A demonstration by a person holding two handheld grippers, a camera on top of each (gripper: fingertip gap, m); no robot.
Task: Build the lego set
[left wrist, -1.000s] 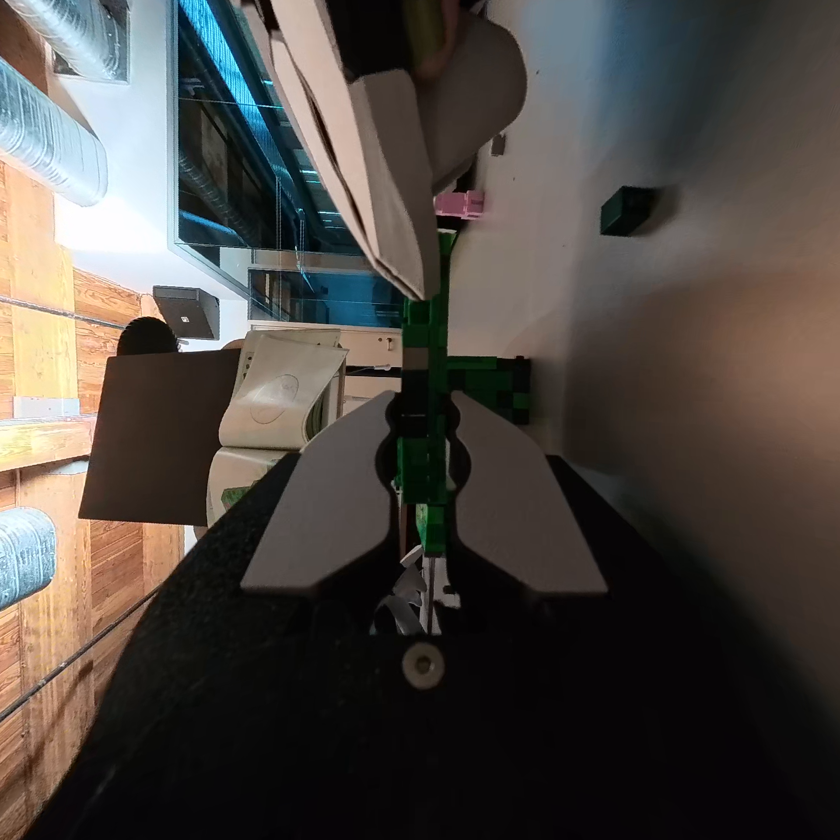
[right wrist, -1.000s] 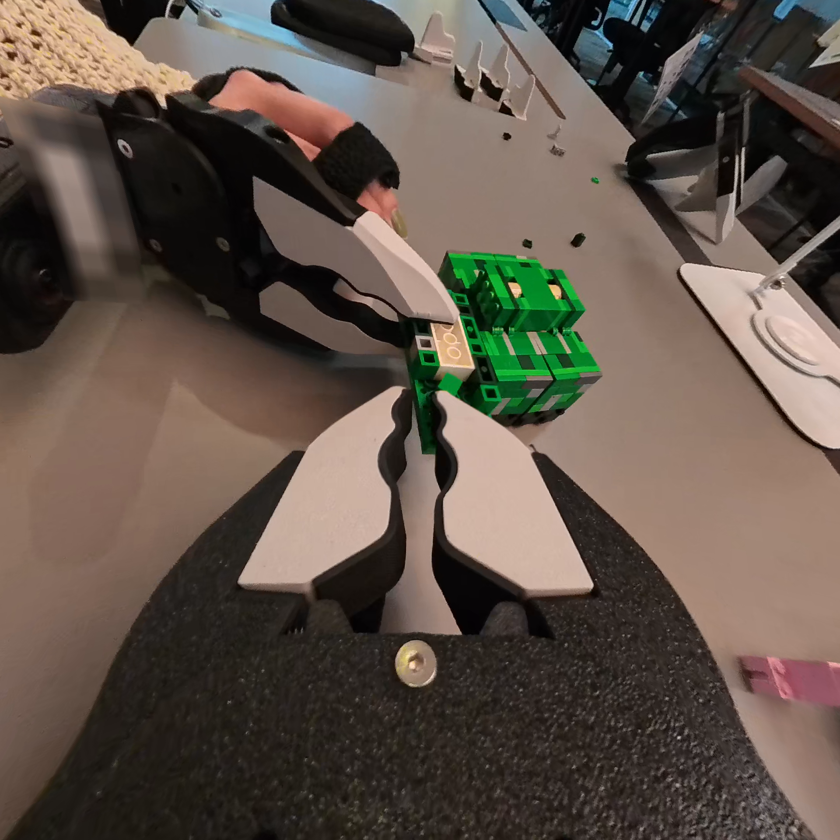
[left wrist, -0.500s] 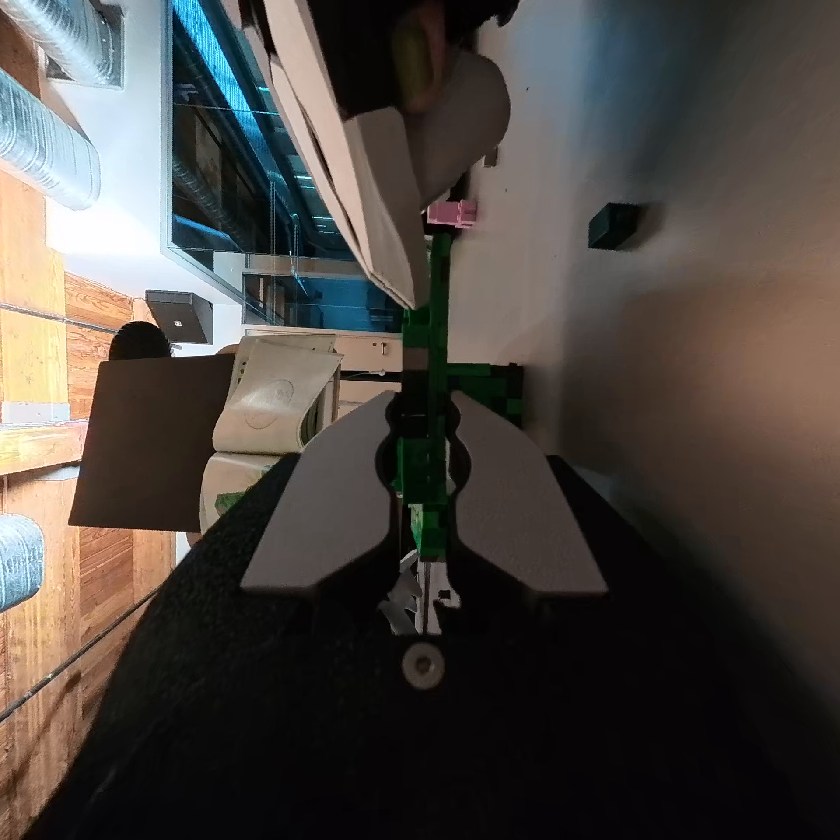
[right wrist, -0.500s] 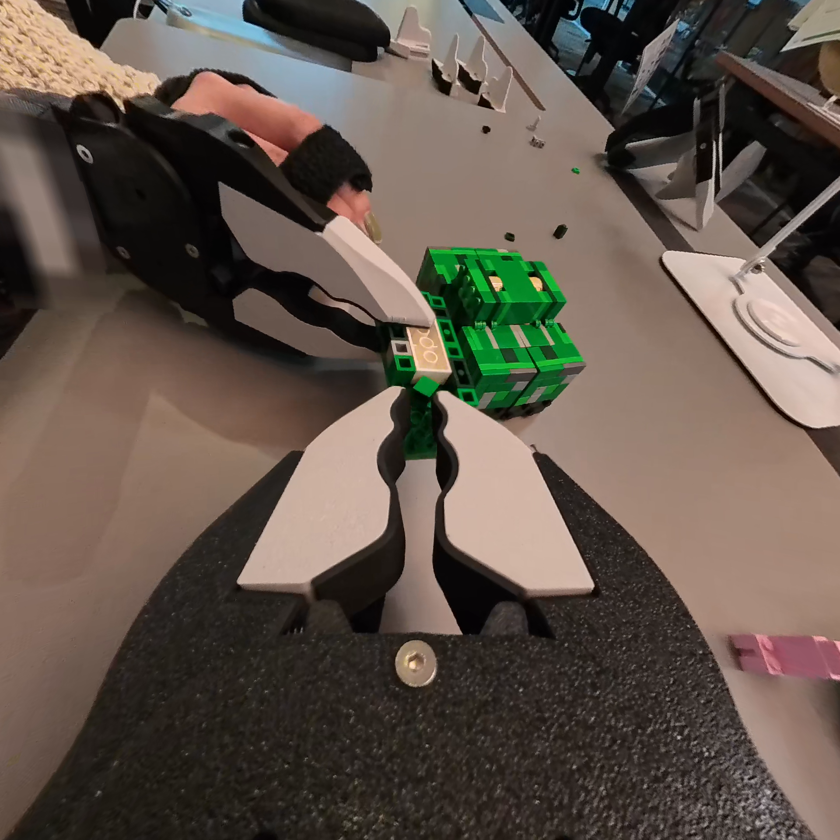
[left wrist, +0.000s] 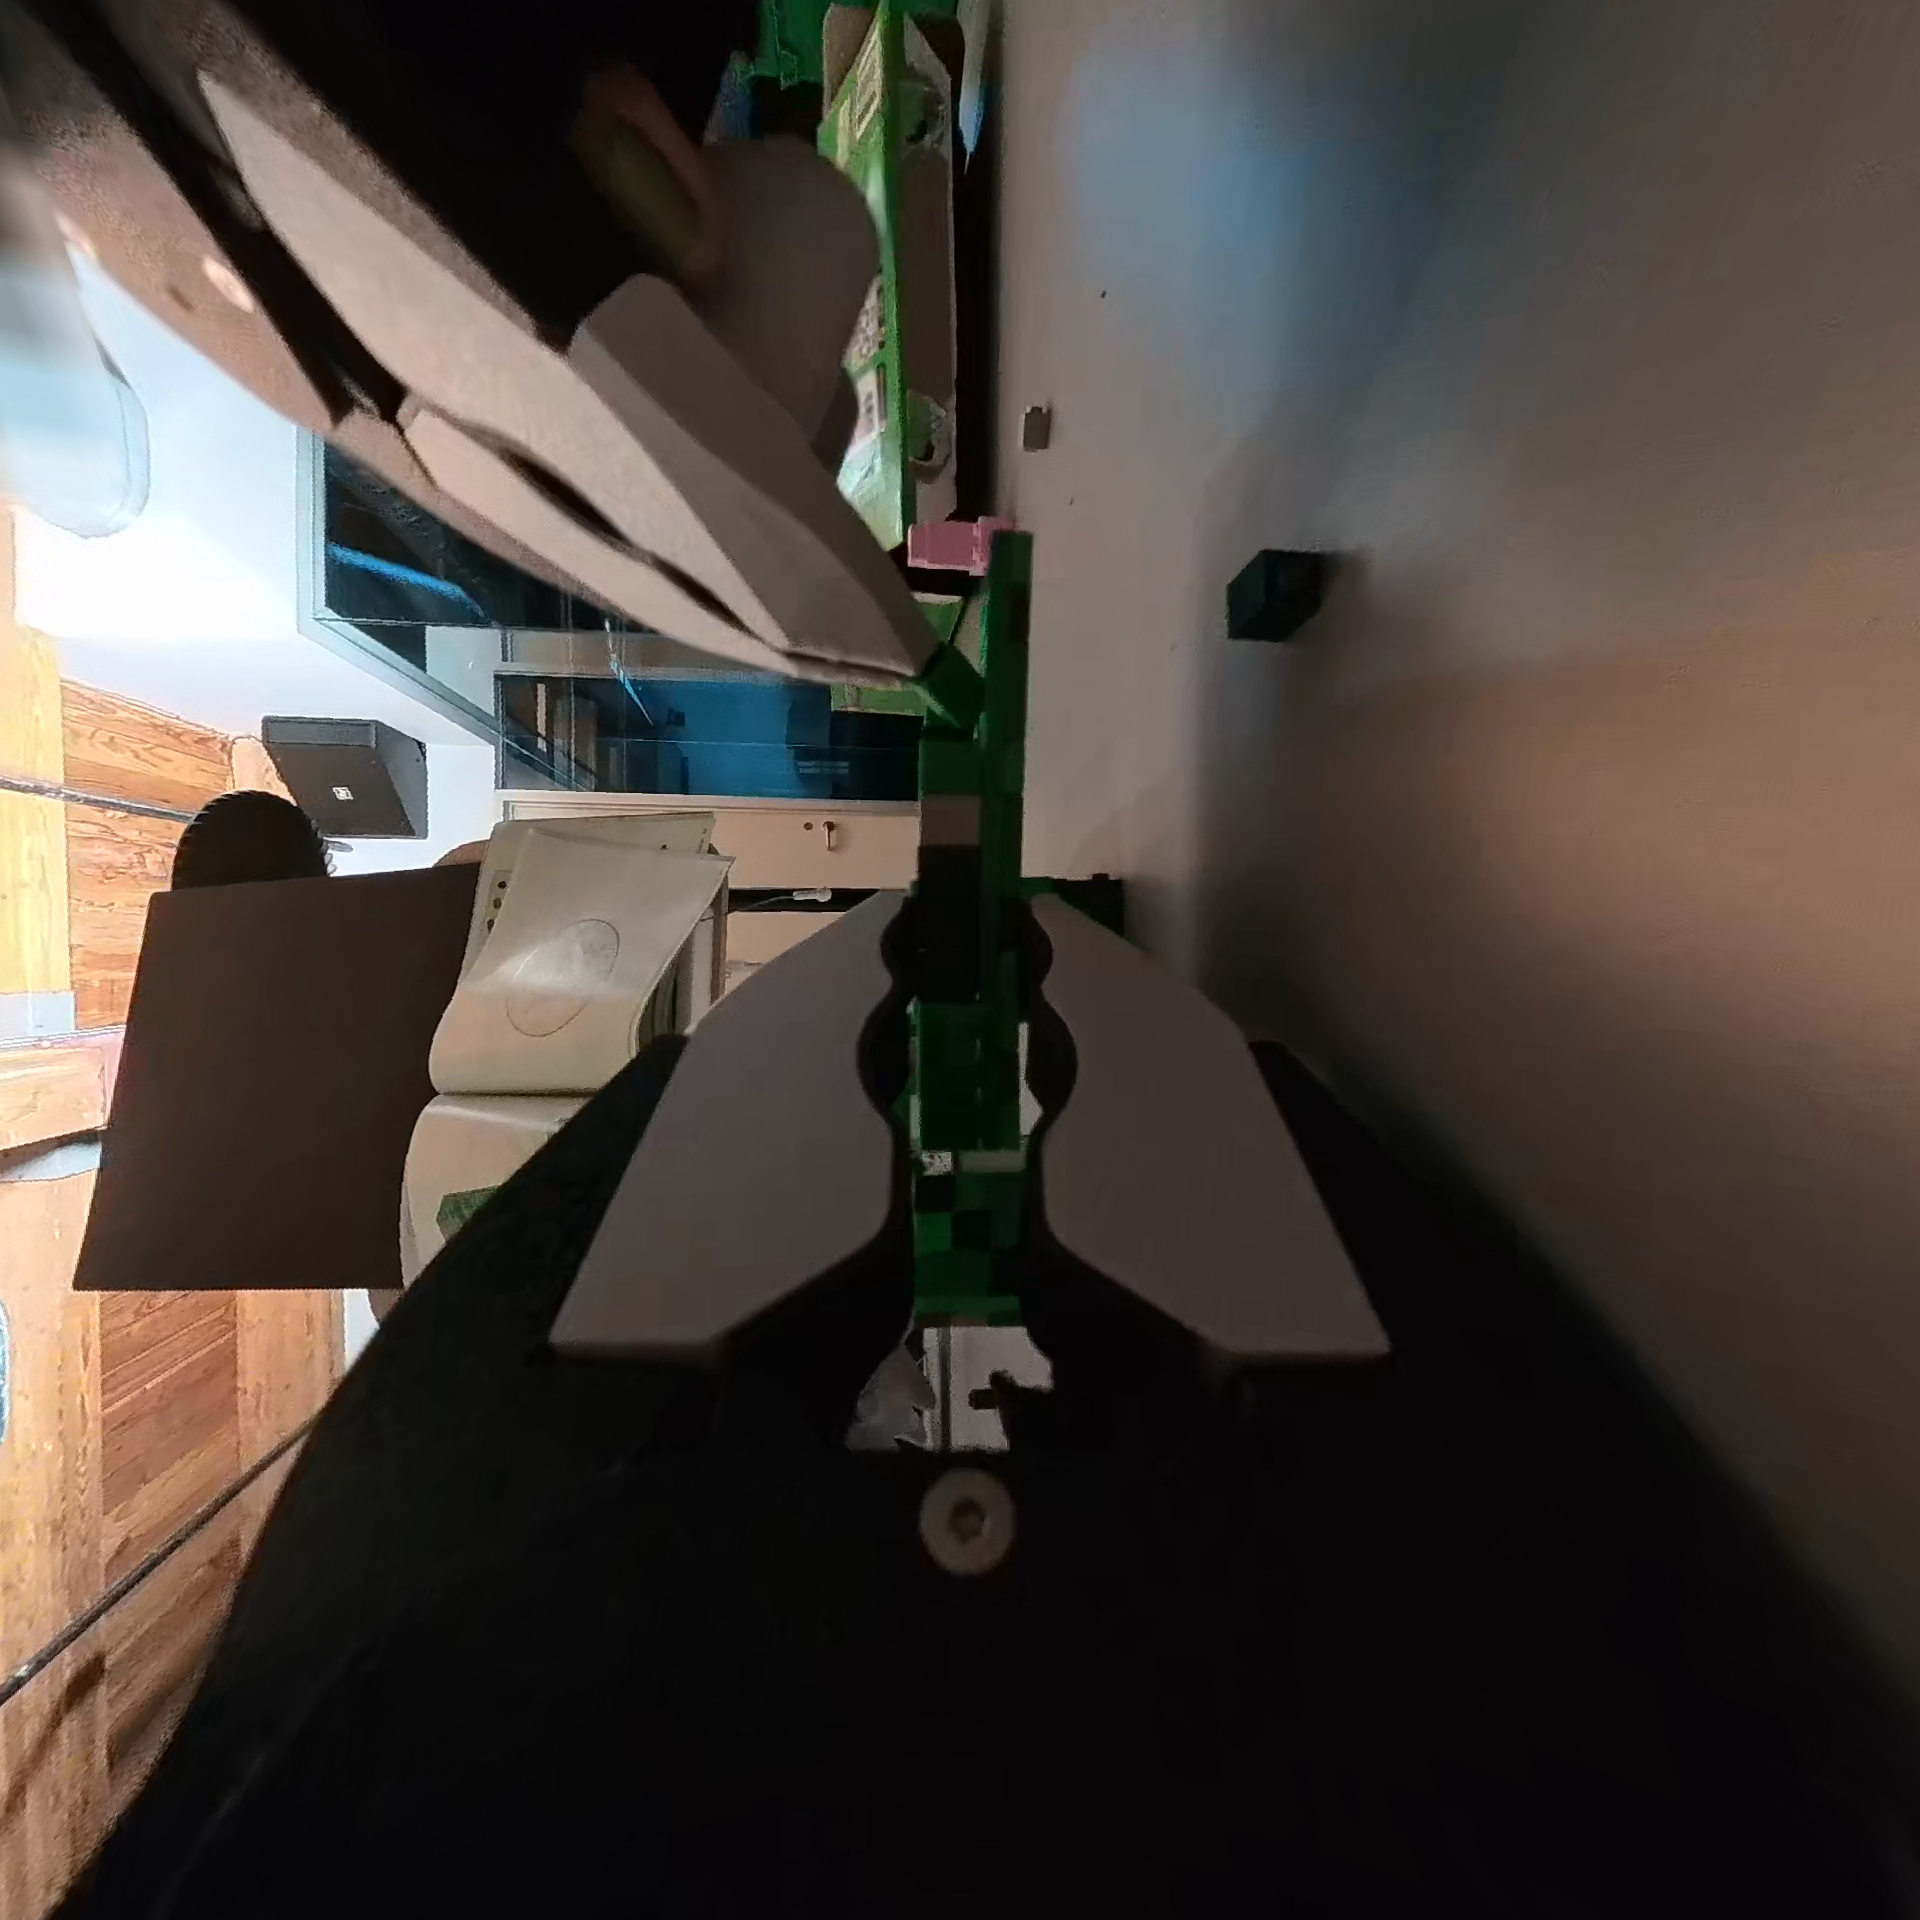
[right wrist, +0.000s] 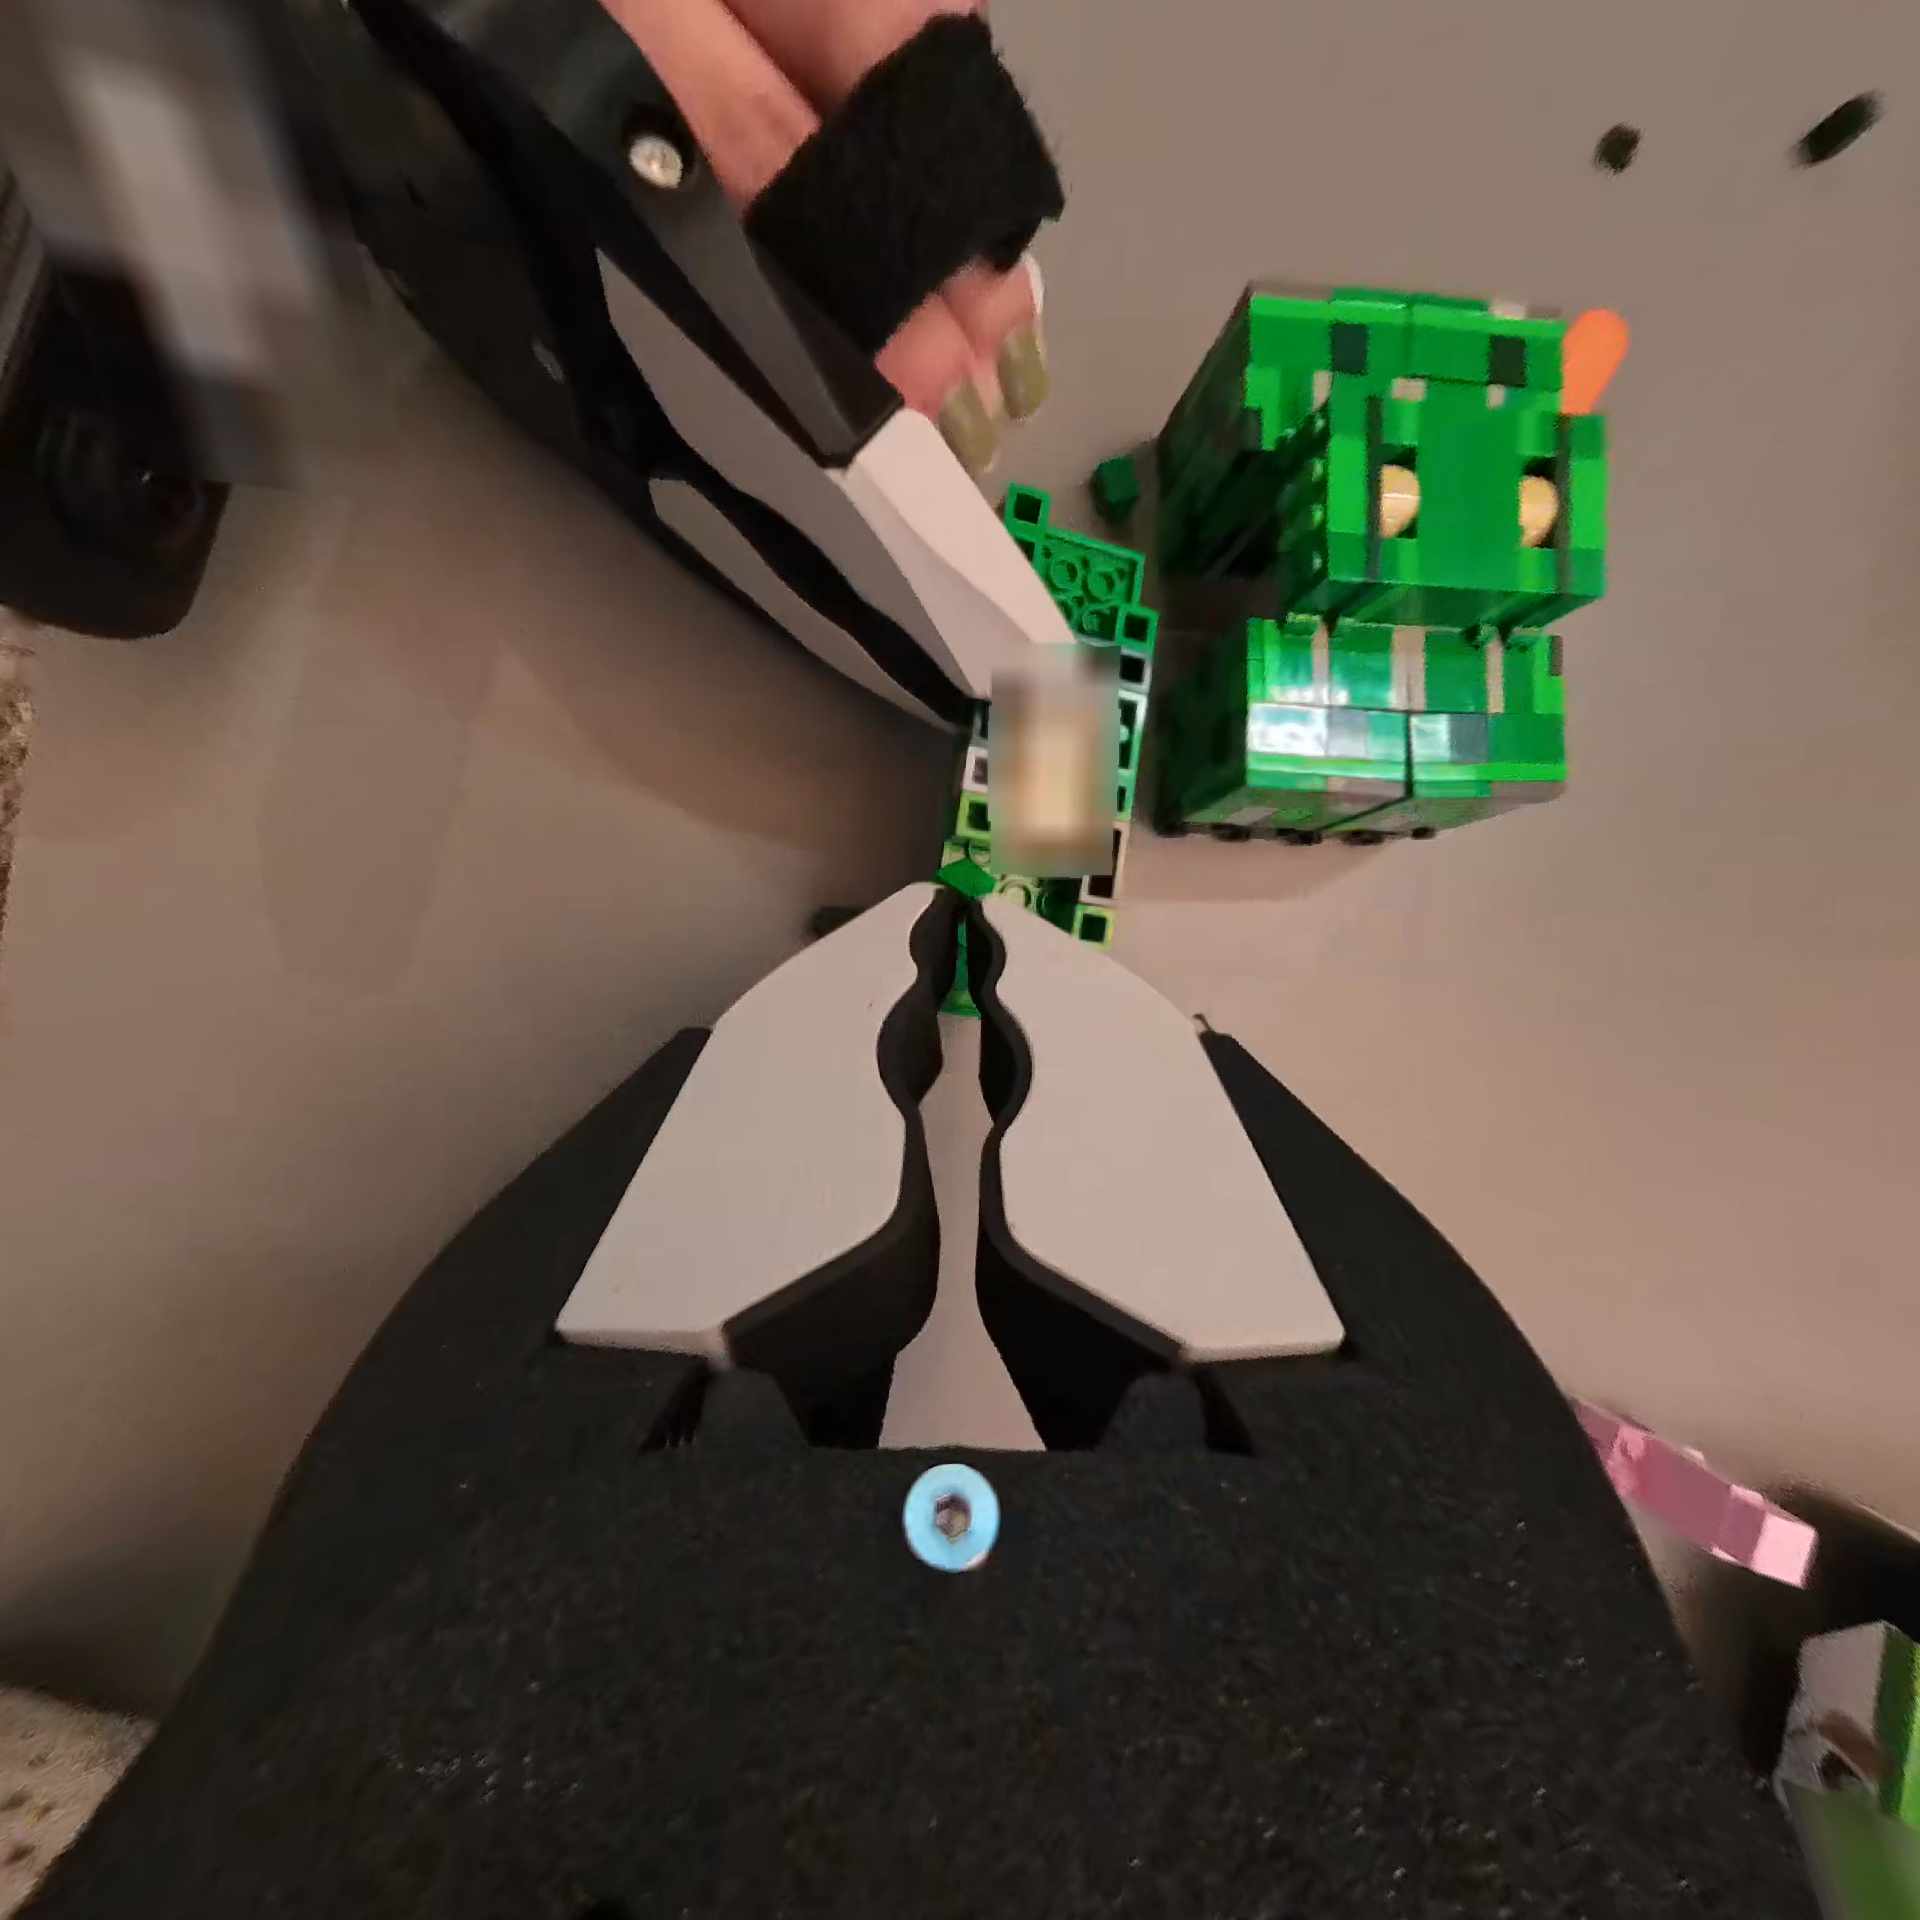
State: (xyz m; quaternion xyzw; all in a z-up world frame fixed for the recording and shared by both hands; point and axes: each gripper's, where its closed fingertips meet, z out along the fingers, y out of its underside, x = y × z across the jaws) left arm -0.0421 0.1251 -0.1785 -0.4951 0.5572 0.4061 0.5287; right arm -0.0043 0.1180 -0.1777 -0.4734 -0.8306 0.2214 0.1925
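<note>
My left gripper (left wrist: 966, 920) is shut on a flat green lego plate assembly (left wrist: 1003, 727), seen edge-on and held beside the grey table (left wrist: 1558, 935). In the right wrist view the left gripper (right wrist: 997, 686) comes in from the upper left, clamping that studded plate assembly (right wrist: 1091, 582). My right gripper (right wrist: 961, 904) is shut on a small green piece (right wrist: 968, 881) at its tips, touching the near end of the plate. It also shows in the left wrist view (left wrist: 920, 665), coming in from the upper left. A green blocky lego model (right wrist: 1382, 582) stands just right of the plate.
A pink brick (right wrist: 1704, 1507) lies at the lower right and shows in the left wrist view (left wrist: 951, 545). A green box (right wrist: 1870, 1745) sits at the right corner. A small dark green brick (left wrist: 1273, 592) and tiny dark pieces (right wrist: 1839, 140) lie on the table.
My right gripper has risen and tipped to look down on the plate. The small green piece has slid to its fingertips at the plate's end. The left gripper still holds the plate.
</note>
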